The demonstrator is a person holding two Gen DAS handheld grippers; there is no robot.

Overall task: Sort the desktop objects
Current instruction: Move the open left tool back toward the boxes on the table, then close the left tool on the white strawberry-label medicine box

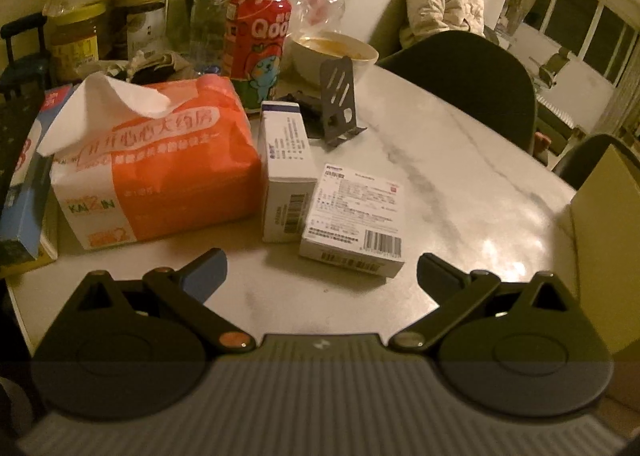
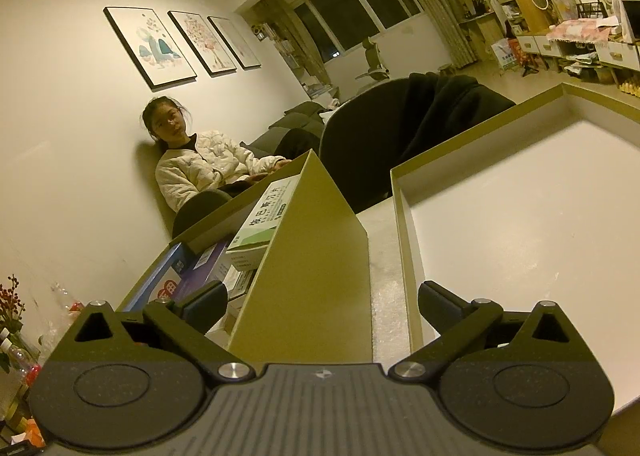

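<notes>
Lying flat on the marble table [image 1: 460, 175], one white carton with barcodes [image 1: 354, 221] sits just ahead of the left gripper [image 1: 322, 276], whose two fingers are spread wide with nothing between them. Touching that carton's left side is a second, taller white box [image 1: 285, 171], and left of that box rests one orange tissue pack [image 1: 160, 163] with a single tissue poking up. Behind the tall box stands one dark phone stand [image 1: 340, 103]. Farther back from the tissue pack are one red drink bottle [image 1: 258, 43], one bowl [image 1: 334, 53] and two jars [image 1: 78, 39].

In the right wrist view, the right gripper [image 2: 320, 308] also has its fingers wide apart, empty, hovering over the wall of one olive cardboard box [image 2: 308, 268]. Inside that box, at least three packages show: one green-and-white medicine box [image 2: 266, 225], one purple box [image 2: 208, 270] and one blue box [image 2: 168, 276]. Right of the olive box lies one shallow tray [image 2: 520, 223] with a white floor. One person in a pale quilted jacket [image 2: 200, 171] sits against the wall beyond, under three framed pictures [image 2: 180, 43].
</notes>
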